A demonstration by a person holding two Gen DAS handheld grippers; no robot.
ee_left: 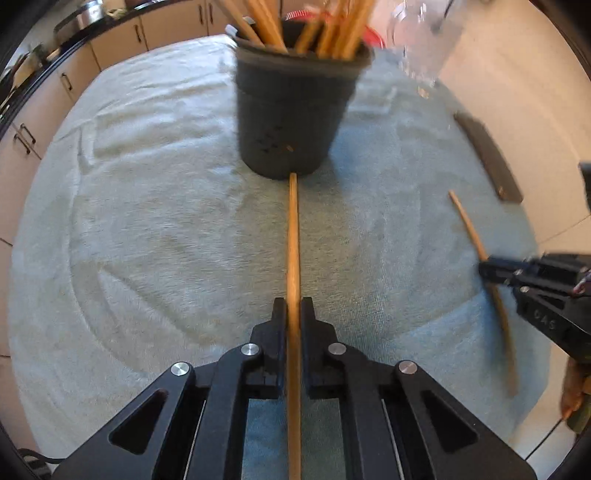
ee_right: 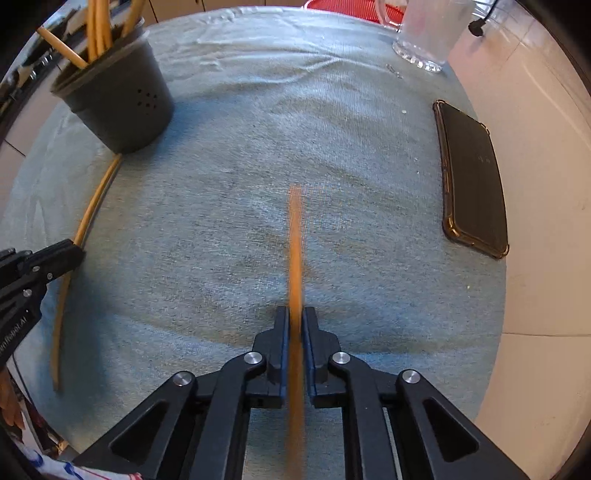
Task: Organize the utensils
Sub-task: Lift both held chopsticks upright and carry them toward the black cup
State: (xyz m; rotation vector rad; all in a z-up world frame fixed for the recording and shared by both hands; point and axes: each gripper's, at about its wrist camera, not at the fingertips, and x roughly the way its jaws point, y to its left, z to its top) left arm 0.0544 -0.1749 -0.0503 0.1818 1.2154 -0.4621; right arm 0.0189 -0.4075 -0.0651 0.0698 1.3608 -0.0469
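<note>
Chopsticks are the job here: each claw is clamped on one. The left claw (ee_left: 293,306) pinches a chopstick (ee_left: 293,236) running toward 12 o'clock, its far tip at the foot of the dark holder (ee_left: 291,122), which stands at 12 o'clock in the left wrist view and already bristles with sticks. The right claw (ee_right: 295,314) grips a second chopstick (ee_right: 295,251), blurred, pointing to 12 o'clock over bare cloth; the holder sits off at 10 o'clock in the right wrist view.

Risks, as I judge them: the left stick's tip could nudge or tip the holder if pushed forward before being lifted. Both grips are thin and far along the sticks, so either could pivot or slip out. Crowded sticks in the holder may block a new one. The right stick could swing toward the phone (ee_right: 472,181) at 2 o'clock or the glass jug (ee_right: 428,33).

A pale towel (ee_left: 147,184) covers the round tabletop; kitchen cabinets (ee_left: 122,40) and light floor tiles lie beyond.
</note>
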